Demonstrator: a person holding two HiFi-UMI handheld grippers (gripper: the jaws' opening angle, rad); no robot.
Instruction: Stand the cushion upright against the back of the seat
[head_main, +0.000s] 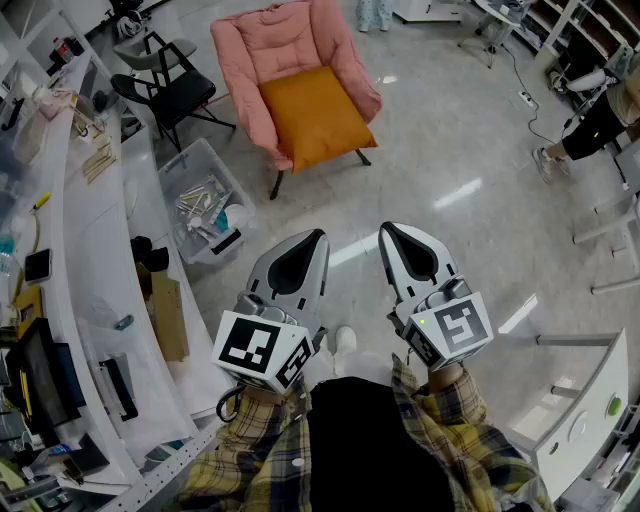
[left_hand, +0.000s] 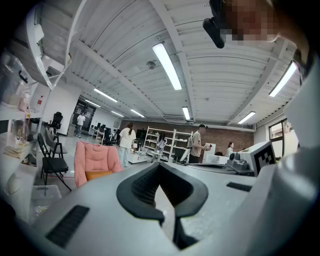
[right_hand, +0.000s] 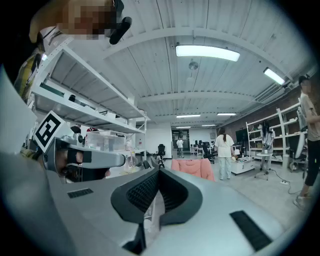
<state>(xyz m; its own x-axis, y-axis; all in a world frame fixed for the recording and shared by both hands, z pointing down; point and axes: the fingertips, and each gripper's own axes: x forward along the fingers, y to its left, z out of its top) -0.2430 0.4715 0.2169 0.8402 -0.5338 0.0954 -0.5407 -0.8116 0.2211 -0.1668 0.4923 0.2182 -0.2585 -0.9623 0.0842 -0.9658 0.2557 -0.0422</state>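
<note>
On glossy grey floor (head_main: 450, 150), pink chair (head_main: 270, 40) bears flat orange cushion (head_main: 315, 115)

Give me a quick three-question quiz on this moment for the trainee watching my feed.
1. True or false: the orange cushion lies flat on the seat of the pink chair.
2. In the head view, what stands just left of that chair? A) black folding chair B) ladder C) bicycle
3. What do the left hand-held gripper and the right hand-held gripper hold?
Key: 1 true; 2 A; 3 nothing, both are shut and empty.
</note>
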